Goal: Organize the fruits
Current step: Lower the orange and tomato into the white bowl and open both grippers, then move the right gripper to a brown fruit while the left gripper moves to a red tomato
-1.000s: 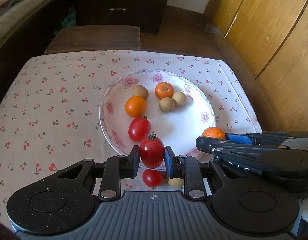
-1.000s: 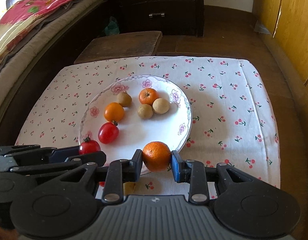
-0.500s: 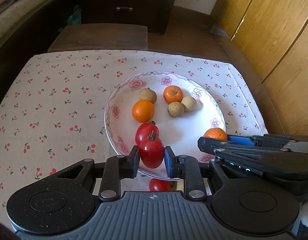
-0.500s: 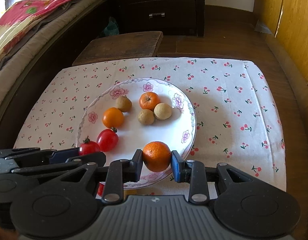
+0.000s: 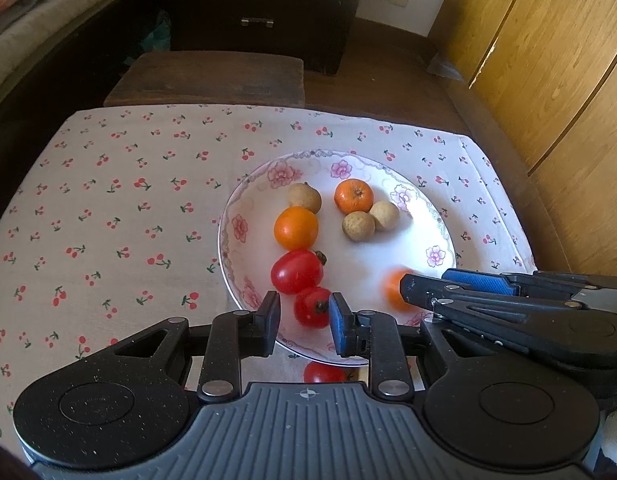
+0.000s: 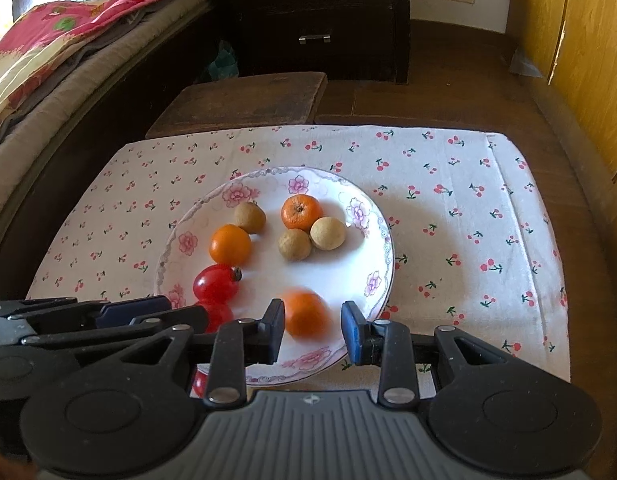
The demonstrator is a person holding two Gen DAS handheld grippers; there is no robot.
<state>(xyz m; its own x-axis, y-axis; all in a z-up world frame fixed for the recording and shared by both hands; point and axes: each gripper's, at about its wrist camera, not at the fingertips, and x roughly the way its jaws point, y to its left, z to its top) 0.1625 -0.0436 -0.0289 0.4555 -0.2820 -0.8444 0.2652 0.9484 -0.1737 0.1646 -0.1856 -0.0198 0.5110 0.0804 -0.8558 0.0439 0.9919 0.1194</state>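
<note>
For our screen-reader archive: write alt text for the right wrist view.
A blurred orange shows between the pads of the right claw, a gap at its right side, over the near part of a flowered white plate holding other fruit, on a cherry-print cloth.

Red tomato (image 5: 312, 307) and blurred orange (image 6: 306, 317) — on plate (image 6: 372, 240).
</note>
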